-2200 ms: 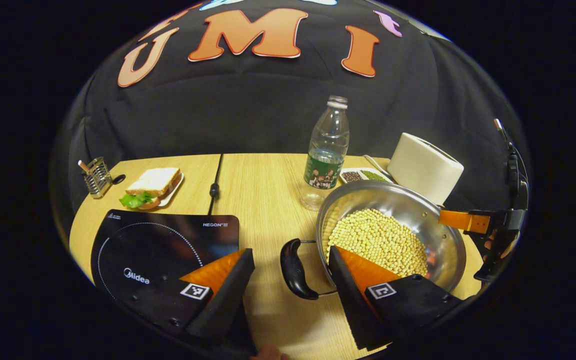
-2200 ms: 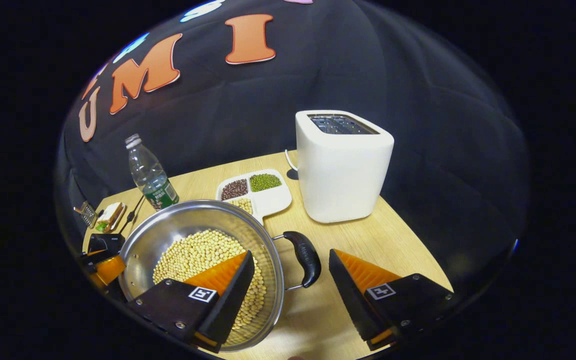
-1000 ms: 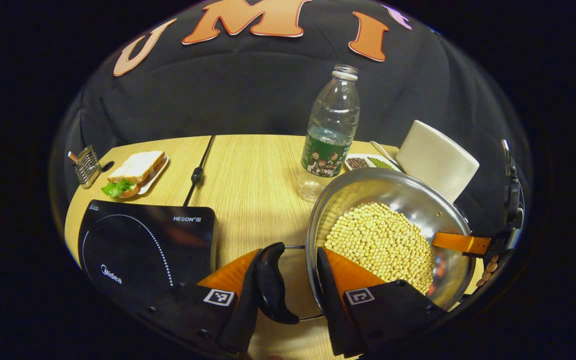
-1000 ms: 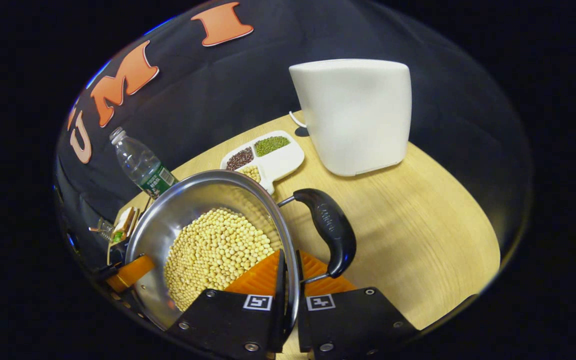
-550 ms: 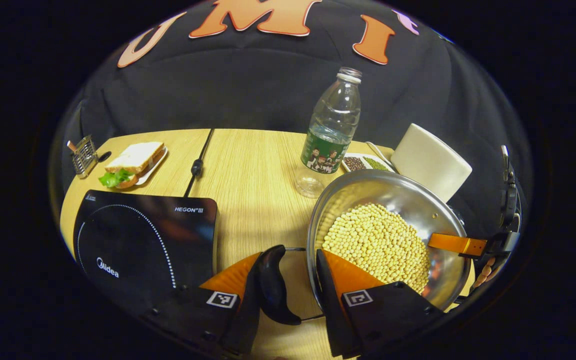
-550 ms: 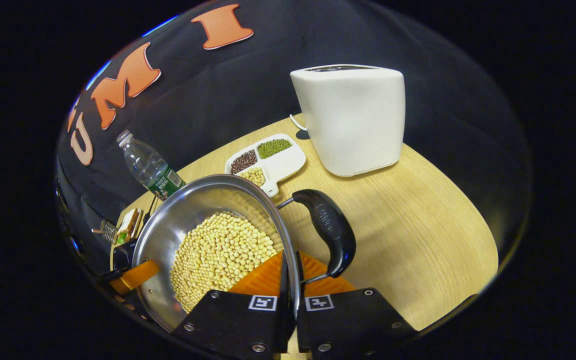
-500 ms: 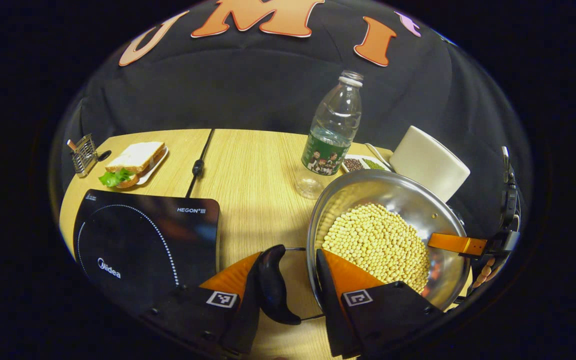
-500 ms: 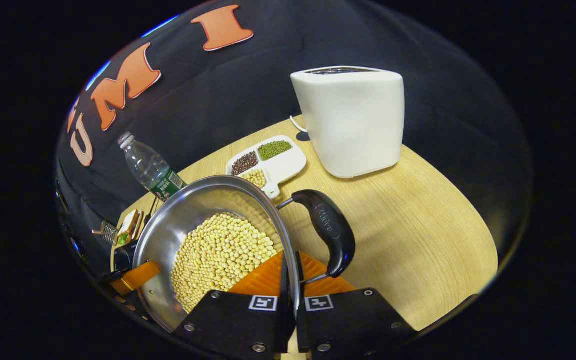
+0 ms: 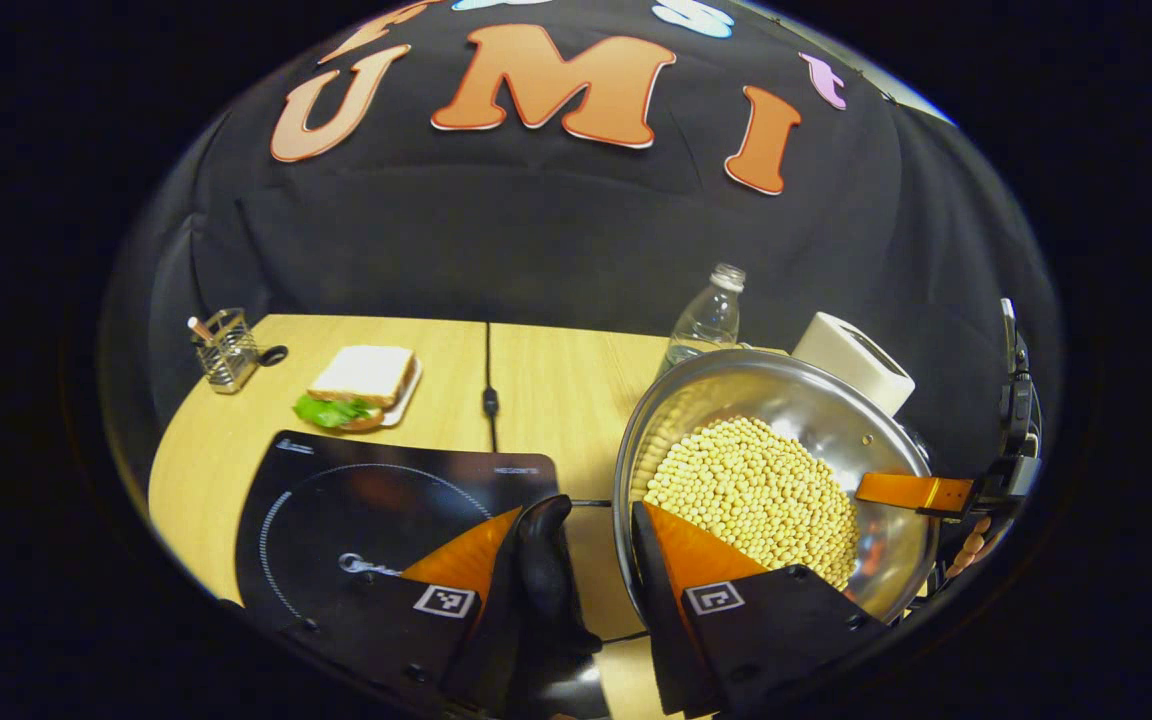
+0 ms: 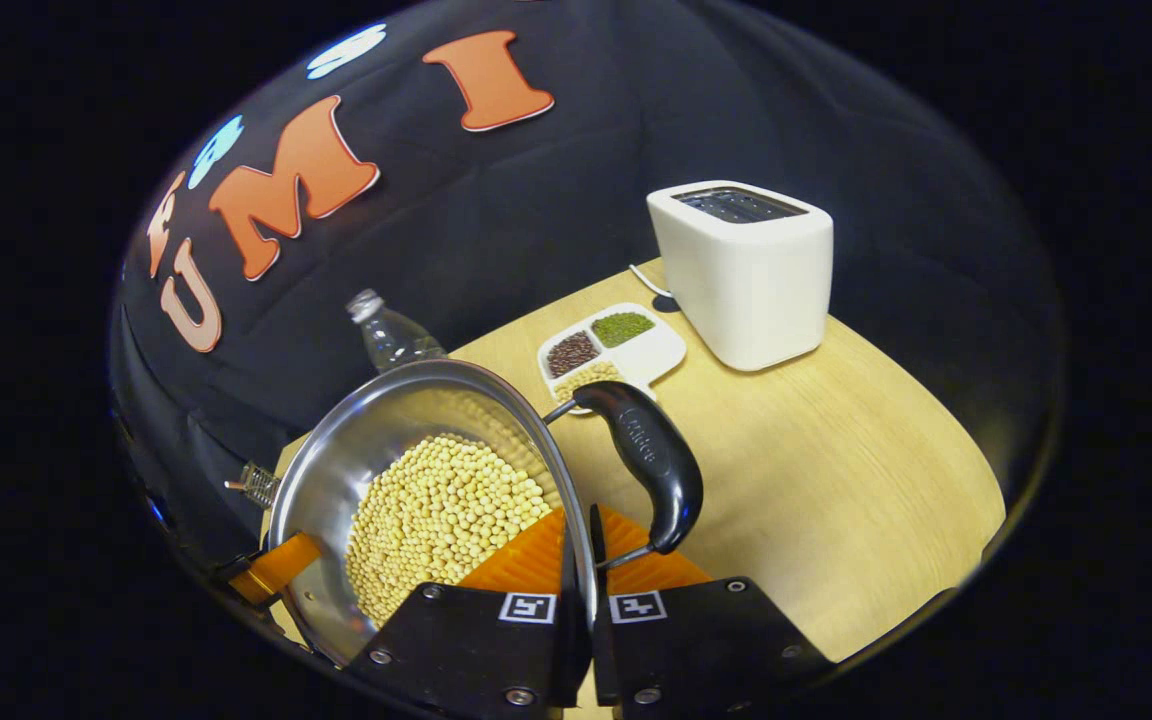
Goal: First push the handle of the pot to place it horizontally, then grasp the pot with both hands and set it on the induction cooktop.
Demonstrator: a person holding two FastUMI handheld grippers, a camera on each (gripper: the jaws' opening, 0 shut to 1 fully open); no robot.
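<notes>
A steel pot (image 9: pixel 786 400) full of soybeans (image 9: pixel 751 490) hangs above the wooden table, held from both sides. My left gripper (image 9: pixel 576 512) is clamped across the pot's black left handle (image 9: pixel 544 560) and its wall, one finger outside the handle and the other inside the rim. In the right gripper view my right gripper (image 10: pixel 579 516) pinches the pot's (image 10: pixel 376 440) rim beside the black right handle (image 10: pixel 651 460). The black induction cooktop (image 9: pixel 366 500) lies on the table just left of the pot and below it.
A sandwich on a plate (image 9: pixel 361 380), a wire holder (image 9: pixel 226 348) and a power cable (image 9: pixel 488 390) lie behind the cooktop. A water bottle (image 9: pixel 711 320), a white toaster (image 10: pixel 746 270) and a divided bean dish (image 10: pixel 616 345) stand behind the pot.
Both grippers closed on the pot about a second ago. Since then they have raised it off the table and carried it left toward the cooktop.
</notes>
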